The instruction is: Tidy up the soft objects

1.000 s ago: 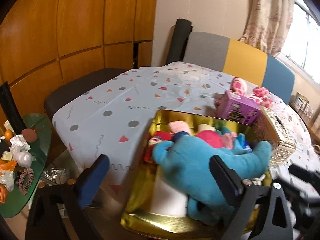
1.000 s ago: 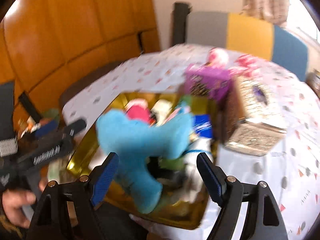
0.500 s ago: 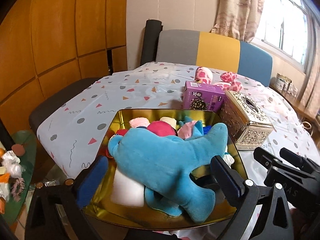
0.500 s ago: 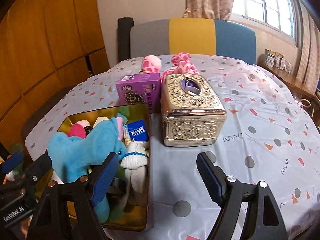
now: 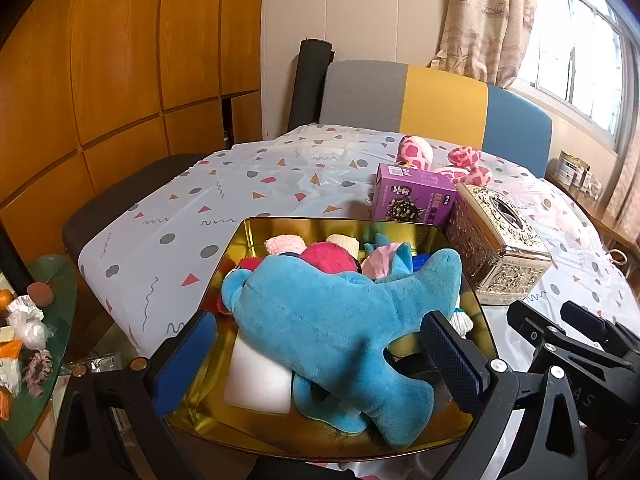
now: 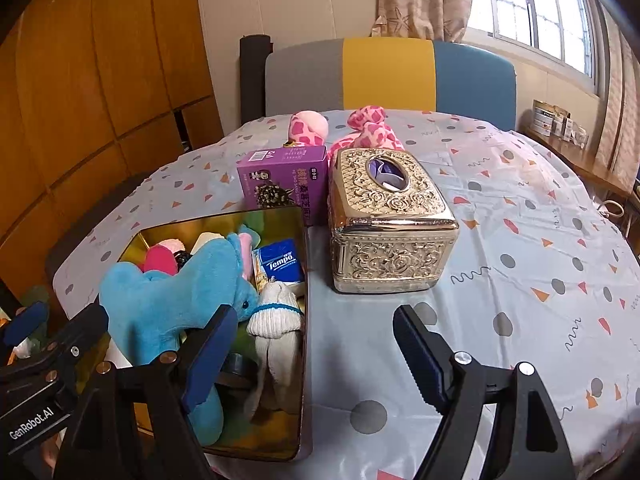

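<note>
A gold tin [image 5: 320, 225] at the table's near-left corner is packed with soft toys. A big blue plush [image 5: 340, 316] lies on top of a white block [image 5: 256, 384] and a pink ball [image 5: 328, 256]. My left gripper [image 5: 320, 360] is open, its fingers straddling the plush's near end without pressing it. My right gripper [image 6: 316, 356] is open and empty over the tablecloth, just right of the tin's wall [image 6: 305, 320]. Beside the blue plush [image 6: 172, 296] sit a white sock toy [image 6: 276, 316] and a tissue pack [image 6: 280, 264]. Two pink spotted plush toys [image 6: 308, 126] [image 6: 368, 128] lie at the far side.
A purple box [image 6: 280, 180] and an ornate metal tissue box [image 6: 388, 220] stand behind and right of the tin. A grey, yellow and blue chair back [image 6: 388, 72] closes the far edge. A cluttered green glass side table [image 5: 36, 320] is low on the left.
Both views swung and levelled a second ago, then held still. The right view turned rightward, so the tin now lies at its left. Both grippers' jaws kept the same width.
</note>
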Demonstrator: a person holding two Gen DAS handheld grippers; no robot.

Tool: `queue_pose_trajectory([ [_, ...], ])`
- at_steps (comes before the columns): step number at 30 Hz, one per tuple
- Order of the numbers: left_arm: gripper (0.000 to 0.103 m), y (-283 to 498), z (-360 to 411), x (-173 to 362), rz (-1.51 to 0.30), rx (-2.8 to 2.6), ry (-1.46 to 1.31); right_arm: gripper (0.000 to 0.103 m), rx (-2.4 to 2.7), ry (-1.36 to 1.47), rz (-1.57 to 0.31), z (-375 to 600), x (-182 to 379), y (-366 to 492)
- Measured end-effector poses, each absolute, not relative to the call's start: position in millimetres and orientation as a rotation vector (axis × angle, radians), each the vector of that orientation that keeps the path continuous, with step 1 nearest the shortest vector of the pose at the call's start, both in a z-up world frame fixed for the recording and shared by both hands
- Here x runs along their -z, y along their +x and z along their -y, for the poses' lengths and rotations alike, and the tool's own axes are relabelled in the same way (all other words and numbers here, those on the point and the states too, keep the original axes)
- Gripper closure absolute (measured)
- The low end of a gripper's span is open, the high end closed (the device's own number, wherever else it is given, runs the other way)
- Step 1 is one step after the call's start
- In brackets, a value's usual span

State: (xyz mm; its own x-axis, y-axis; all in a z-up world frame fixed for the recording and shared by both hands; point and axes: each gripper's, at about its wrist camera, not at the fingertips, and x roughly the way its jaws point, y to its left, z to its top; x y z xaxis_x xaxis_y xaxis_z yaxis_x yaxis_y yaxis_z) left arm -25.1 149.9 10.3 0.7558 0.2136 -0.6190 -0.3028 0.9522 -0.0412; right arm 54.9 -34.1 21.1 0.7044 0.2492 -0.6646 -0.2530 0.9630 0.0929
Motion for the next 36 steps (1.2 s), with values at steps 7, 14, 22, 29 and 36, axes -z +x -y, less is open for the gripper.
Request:
queue_pose_trajectory([
  [7,0.0,-23.9,-148.8,-8.3,-0.664,-0.285,-0.128,0.021,-0.285,-0.009,-0.746,32.7,-19.8,54.6],
  [14,0.0,-22.9,-149.7,-6.3,-0.675,-0.289,-0.123,0.021,-0.288,-0.01,-0.748,31.5,-19.1,54.3],
  [22,0.0,-22.6,-148.9,-4.7,-0.683,-0.289,-0.118,0.021,-0.288,-0.006,-0.754,31.4,-18.0,54.7],
  [29,0.0,-22.3,-148.3,-3.5,-0.691,-0.287,-0.115,0.021,-0.289,-0.001,-0.758,32.0,-17.6,55.0],
  [36,0.0,-22.7,-148.1,-2.8,-0.693,-0.29,-0.114,0.021,-0.289,0.002,-0.759,32.7,-17.4,55.0],
])
